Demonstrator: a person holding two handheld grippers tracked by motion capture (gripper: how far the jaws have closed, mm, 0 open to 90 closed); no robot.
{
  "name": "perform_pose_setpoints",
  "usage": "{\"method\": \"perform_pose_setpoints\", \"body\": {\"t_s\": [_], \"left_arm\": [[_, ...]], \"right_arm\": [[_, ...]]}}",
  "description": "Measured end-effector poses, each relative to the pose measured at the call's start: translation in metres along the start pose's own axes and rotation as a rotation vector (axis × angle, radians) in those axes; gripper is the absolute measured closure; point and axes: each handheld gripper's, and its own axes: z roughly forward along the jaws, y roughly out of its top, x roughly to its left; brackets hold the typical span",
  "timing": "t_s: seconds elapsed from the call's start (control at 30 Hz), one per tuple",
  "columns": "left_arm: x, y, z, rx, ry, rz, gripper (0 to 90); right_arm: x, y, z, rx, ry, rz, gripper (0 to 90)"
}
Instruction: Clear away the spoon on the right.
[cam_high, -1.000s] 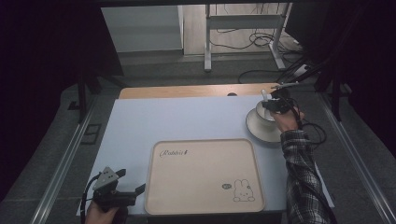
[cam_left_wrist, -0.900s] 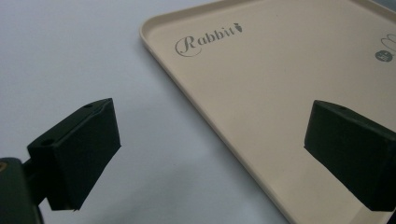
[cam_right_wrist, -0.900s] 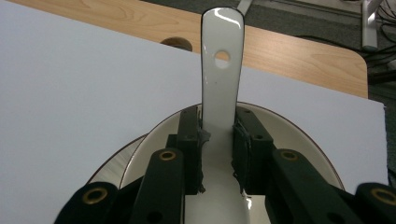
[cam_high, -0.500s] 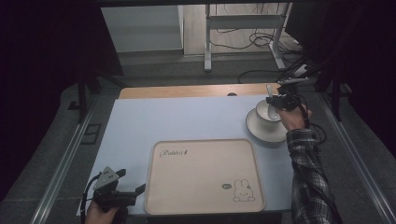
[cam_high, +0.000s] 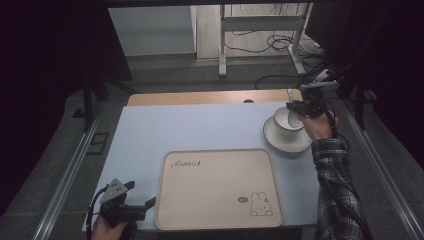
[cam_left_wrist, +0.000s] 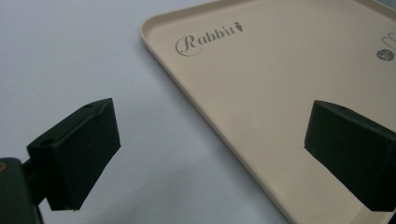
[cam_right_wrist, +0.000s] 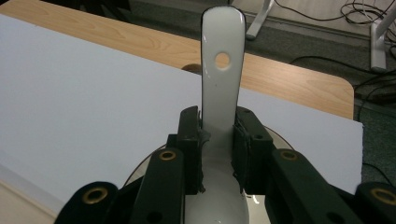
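The right gripper (cam_right_wrist: 218, 154) has its jaws clamped on the handle of a white spoon (cam_right_wrist: 222, 79), whose scoop sits over the bowl (cam_high: 289, 124) on a saucer (cam_high: 285, 141) at the table's two o'clock. At seven o'clock, the left gripper (cam_left_wrist: 210, 154) hangs with jaws wide apart astride the edge of the beige tray (cam_left_wrist: 280, 93).

We see a desk (cam_high: 200, 125) with a pale blue top and a bare wooden strip along its far edge. On it lie a beige tray (cam_high: 215, 187), printed with a rabbit, at the near edge and a white saucer (cam_high: 280, 140) far right.
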Motion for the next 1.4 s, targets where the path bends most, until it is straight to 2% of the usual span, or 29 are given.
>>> {"method": "perform_pose_setpoints", "body": {"t_s": [0.73,1.4], "left_arm": [[0.0,0.0,0.0,0.002,0.006,0.001,3.1],[0.0,0.0,0.001,0.004,0.006,-0.002,3.1]], "right_arm": [[0.024,-0.006,-0.039,-0.018,0.086,-0.027,74.3],[0.048,-0.026,-0.055,-0.005,0.144,-0.056,74.4]]}}
